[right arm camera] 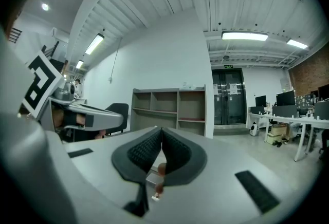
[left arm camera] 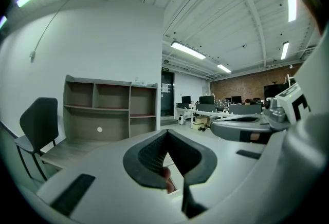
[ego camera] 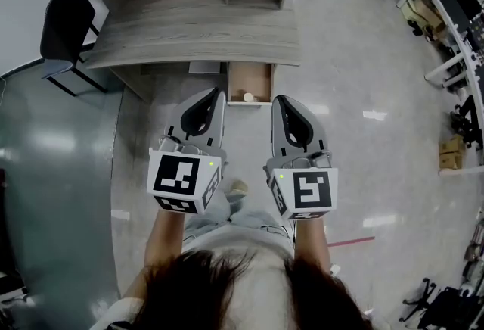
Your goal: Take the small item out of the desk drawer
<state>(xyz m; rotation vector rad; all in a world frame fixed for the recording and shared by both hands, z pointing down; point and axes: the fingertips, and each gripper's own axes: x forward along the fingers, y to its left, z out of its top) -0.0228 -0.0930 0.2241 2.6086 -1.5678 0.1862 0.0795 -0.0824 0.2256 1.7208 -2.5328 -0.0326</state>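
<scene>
My left gripper (ego camera: 218, 94) and right gripper (ego camera: 277, 100) have their jaws pressed together and empty, held level for the approach. Ahead, between both tips, the drawer (ego camera: 251, 77) stands open, and the small item (ego camera: 248, 98) is near its front edge. The desk (ego camera: 197, 37) overhangs the drawer's back, with open floor (ego camera: 355, 139) on either side.

"How's the light?"

"Bright and even, from ceiling tubes (left arm camera: 187, 51). The polished floor (ego camera: 355, 63) throws back white glare patches."

"Shadows?"

"Only soft ones, under the counter (ego camera: 197, 37)."

"Sharpness?"

"The head view is crisp in the middle and bowed at its edges. Both gripper views are fisheye with black corners. The left tongs (left arm camera: 167, 133) and right tongs (right arm camera: 161, 130) look slightly soft, and the room behind is clear."
</scene>
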